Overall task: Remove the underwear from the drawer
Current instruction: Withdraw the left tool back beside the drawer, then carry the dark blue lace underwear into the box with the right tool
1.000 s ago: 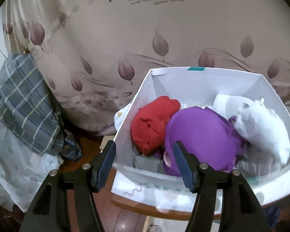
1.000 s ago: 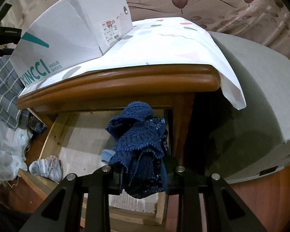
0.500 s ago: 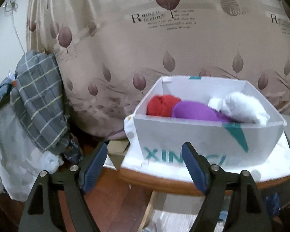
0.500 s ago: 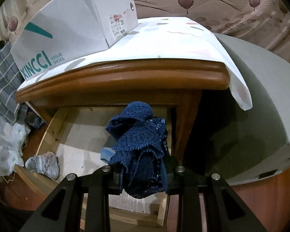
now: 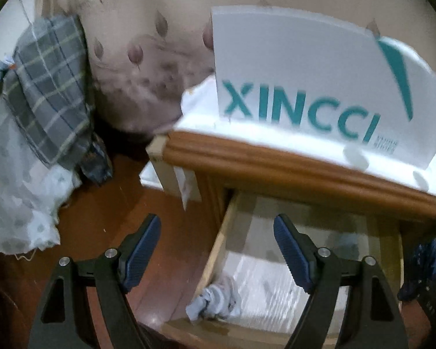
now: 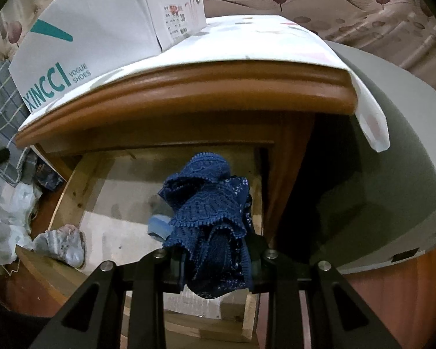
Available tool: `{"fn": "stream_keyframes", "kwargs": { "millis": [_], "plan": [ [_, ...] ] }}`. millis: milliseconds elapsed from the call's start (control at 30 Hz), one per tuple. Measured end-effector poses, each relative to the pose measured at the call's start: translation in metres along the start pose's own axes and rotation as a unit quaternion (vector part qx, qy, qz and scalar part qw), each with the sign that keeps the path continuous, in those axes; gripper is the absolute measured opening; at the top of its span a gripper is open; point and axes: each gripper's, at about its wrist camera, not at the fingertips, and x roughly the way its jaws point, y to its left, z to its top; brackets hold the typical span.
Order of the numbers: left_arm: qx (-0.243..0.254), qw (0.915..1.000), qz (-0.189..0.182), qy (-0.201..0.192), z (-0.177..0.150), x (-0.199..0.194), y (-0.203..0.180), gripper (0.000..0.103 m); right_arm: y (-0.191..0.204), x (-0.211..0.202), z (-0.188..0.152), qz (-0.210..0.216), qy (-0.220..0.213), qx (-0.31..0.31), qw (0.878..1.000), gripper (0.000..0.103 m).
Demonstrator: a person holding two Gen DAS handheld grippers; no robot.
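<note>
Now blue lace underwear (image 6: pixel 209 218) clamped between right gripper (image 6: pixel 215 257) pads, above open drawer (image 6: pixel 116 203).

Leaf-print curtain (image 5: pixel 148 67) behind; red-brown wood floor (image 5: pixel 101 203); wooden nightstand (image 6: pixel 189 99); grey mattress (image 6: pixel 392 133) beside

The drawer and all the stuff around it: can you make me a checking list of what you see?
Surface: wooden nightstand top under a white patterned cloth.
Job's things: open drawer; navy lace underwear held above it; pale grey bundle in its front left corner; light blue piece lying inside.
Clutter: white XINCCI shoe box on the cloth.
Grippers: left tongs open and empty, jaws just widened; right tongs shut on the navy lace underwear.
Cables: nothing seen.
Surroundings: leaf-print fabric, plaid cloth, wood floor, grey mattress.
</note>
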Motion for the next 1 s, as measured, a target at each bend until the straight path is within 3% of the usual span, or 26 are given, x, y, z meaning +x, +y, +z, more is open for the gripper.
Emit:
{"fn": "stream_keyframes", "kwargs": {
  "millis": [233,667,1000],
  "plan": [
    [0.019,0.9992,-0.006,0.034,-0.010,0.019,-0.005,0.079,0.006,0.009,-0.003,-0.007,0.008,-0.004,1.000,0.028],
    [0.019,0.9993,-0.004,0.033,-0.004,0.018,0.001,0.083,0.018,0.015,-0.009,-0.008,0.014,-0.029,0.999,0.028],
    [0.003,0.9995,0.001,0.030,0.005,0.014,0.015,0.089,0.021,-0.015,0.003,-0.009,0.009,-0.044,0.999,0.028]
  ]
}}
